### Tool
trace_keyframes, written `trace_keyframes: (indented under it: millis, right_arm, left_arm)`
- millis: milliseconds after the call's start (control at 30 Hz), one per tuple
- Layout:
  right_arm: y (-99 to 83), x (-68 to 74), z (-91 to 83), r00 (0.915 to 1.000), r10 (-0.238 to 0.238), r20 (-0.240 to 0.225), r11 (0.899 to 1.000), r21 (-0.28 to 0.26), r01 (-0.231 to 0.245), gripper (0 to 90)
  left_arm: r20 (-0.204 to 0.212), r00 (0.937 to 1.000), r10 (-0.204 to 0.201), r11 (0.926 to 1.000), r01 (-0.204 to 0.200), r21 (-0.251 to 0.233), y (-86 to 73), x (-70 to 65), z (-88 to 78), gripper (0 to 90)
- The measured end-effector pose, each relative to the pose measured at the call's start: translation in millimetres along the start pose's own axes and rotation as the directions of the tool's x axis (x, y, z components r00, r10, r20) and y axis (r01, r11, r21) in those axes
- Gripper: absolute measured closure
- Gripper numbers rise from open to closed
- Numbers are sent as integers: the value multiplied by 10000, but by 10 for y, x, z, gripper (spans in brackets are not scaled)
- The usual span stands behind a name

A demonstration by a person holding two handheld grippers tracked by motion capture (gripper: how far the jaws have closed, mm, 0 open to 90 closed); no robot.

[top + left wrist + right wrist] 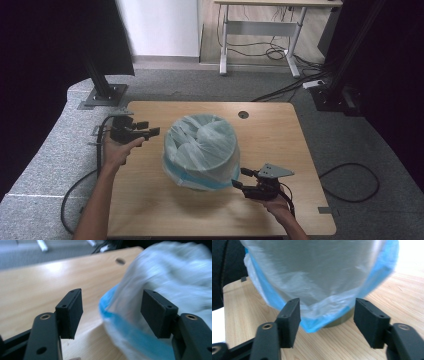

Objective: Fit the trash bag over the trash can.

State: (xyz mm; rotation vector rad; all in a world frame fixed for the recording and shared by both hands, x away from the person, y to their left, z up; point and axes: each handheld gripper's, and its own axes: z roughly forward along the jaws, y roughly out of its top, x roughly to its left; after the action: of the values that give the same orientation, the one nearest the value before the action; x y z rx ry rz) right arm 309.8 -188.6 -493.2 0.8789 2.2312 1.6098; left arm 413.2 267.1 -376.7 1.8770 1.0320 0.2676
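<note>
A round bin wrapped in a translucent white bag with a blue hem stands in the middle of the wooden table. My left gripper hovers just left of the bin's upper rim, jaws open and apart from the plastic. In the left gripper view the blurred bag lies ahead and right of my open left gripper. My right gripper sits at the bin's near right base. In the right gripper view it is open, the bag's hem hanging between its jaws without the pads pressing on it.
A round cable hole is in the table's far edge. A black stand base sits on the carpet at far left and another at far right. A white desk frame with loose cables stands behind.
</note>
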Motion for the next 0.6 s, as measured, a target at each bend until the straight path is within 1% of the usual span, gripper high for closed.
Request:
trace_keyframes:
  millis: [100,200,267,433,533,600]
  right_arm:
    - [-41,-36,-53,9994,324,77,9995,-16,-323,326]
    - [-89,-73,-120,9985,533,156,9986,-43,-533,311]
    - [-118,-99,-167,9975,679,210,9977,-70,-678,310]
    - [-185,-158,-288,9952,872,440,9953,-459,-851,308]
    - [-213,-197,-331,9935,1029,491,9931,-617,-998,309]
    - [-232,-209,-339,9934,1038,491,9933,-567,-1010,309]
  left_arm:
    - [303,9980,553,9983,-547,-204,110,-155,-73,309]
    - [686,9927,996,9949,-981,-254,206,-311,-69,294]
    - [1049,9879,1139,9934,-1122,-215,263,-401,-32,294]
    - [1453,9752,1669,9854,-1701,101,426,-614,125,292]
    - [1586,9687,1910,9777,-2022,575,531,-743,288,290]
    - [1701,9633,2077,9702,-2251,896,596,-817,403,287]
